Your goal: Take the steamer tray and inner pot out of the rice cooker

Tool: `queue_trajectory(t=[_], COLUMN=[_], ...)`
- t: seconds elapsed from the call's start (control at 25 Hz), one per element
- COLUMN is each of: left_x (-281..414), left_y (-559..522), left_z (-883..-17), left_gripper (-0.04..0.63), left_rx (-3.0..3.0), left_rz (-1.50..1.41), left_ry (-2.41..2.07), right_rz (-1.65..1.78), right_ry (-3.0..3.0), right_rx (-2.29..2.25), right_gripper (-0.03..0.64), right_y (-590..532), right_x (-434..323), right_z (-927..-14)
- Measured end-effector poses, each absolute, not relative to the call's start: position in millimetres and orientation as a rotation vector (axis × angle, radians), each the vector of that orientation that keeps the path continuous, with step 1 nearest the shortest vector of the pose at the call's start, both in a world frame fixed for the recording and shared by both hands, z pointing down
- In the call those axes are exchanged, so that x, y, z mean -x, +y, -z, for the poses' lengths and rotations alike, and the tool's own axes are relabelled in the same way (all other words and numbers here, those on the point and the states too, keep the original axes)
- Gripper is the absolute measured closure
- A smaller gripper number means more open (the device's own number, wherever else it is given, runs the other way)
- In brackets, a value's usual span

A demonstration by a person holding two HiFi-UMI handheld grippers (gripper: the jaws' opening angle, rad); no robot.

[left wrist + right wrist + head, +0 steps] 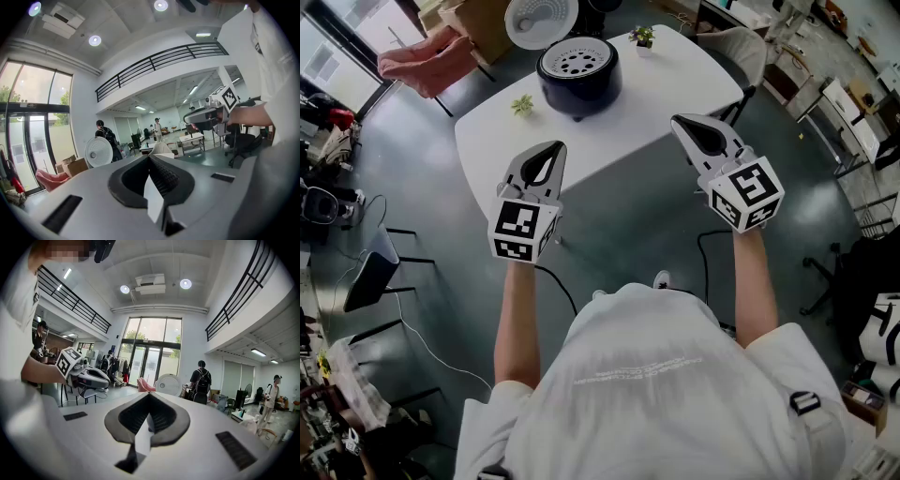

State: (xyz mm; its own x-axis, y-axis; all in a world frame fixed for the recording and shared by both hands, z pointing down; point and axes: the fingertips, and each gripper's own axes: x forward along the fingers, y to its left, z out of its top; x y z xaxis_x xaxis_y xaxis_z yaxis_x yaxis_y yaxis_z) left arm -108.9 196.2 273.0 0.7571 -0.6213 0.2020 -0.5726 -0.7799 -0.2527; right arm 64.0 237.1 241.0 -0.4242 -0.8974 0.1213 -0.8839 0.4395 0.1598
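White table (675,75) carries the black rice cooker (577,84), lid raised, with the perforated steamer tray (577,62) seated in its top and a small plant (522,105) beside it. Left gripper (549,155) and right gripper (684,124) are held near the table's front edge — roughly level, jaws pressed together, nothing between them. Only the gripper views show bystanders (203,380) standing in the room beyond.

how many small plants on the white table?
2. One green plant near the left edge of the table, left of the rice cooker; one flowering plant at the far edge, right of the cooker. Another could be hidden behind the cooker.
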Motion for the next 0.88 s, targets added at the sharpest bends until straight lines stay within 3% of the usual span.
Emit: queue_trajectory(t=[0.88], left_x=[80.0], left_y=[216.7], left_z=[-291.6], left_gripper=[0.580], left_rx=[2.809], left_rz=[0.471], left_ry=[0.926], right_rz=[0.069], right_ry=[-2.492], right_rx=[-1.565], right_gripper=[0.591], right_y=[257.1], right_x=[-88.5], right_z=[-258.6])
